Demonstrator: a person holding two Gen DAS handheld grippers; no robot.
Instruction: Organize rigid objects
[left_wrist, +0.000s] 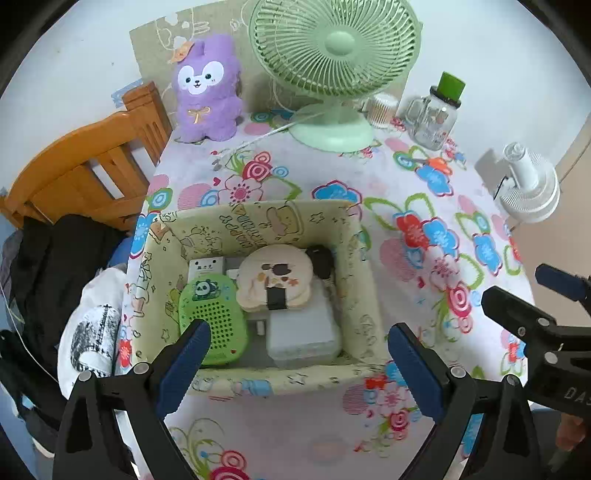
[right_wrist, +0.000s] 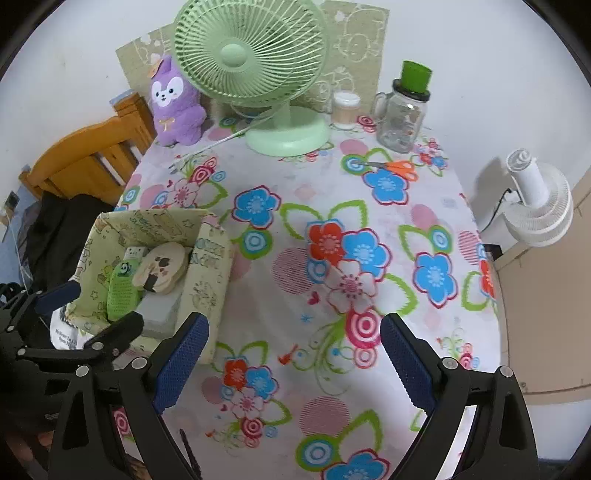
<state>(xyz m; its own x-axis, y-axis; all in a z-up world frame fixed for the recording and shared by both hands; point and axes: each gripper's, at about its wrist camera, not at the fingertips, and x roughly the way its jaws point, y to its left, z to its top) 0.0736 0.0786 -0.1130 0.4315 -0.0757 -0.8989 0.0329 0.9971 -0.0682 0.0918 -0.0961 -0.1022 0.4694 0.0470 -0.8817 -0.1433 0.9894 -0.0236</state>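
Left wrist view: my left gripper (left_wrist: 299, 363) is released, empty. Scissors (left_wrist: 430, 162) at one o'clock look hard; I'd pinch the handles.

Right gripper (right_wrist: 293, 363) is released too.

A pale fabric bin (left_wrist: 364, 280) stands open on the surface's near left, holding a green perforated case (left_wrist: 214, 317), cream pad (left_wrist: 273, 277), and frosted box (left_wrist: 303, 332).

The right gripper (right_wrist: 293, 354) hangs with jaws wide apart and empty over the flowered tablecloth (right_wrist: 369, 206). At near left a fabric storage box (right_wrist: 207, 273) holds a green perforated case (right_wrist: 122, 291), a round beige item (right_wrist: 162, 267) and a grey box (right_wrist: 159, 310). Far back stand a green fan (right_wrist: 251, 55), a purple plush (right_wrist: 173, 107) and a glass jar (right_wrist: 400, 118), with orange scissors (right_wrist: 399, 168) just nearer.
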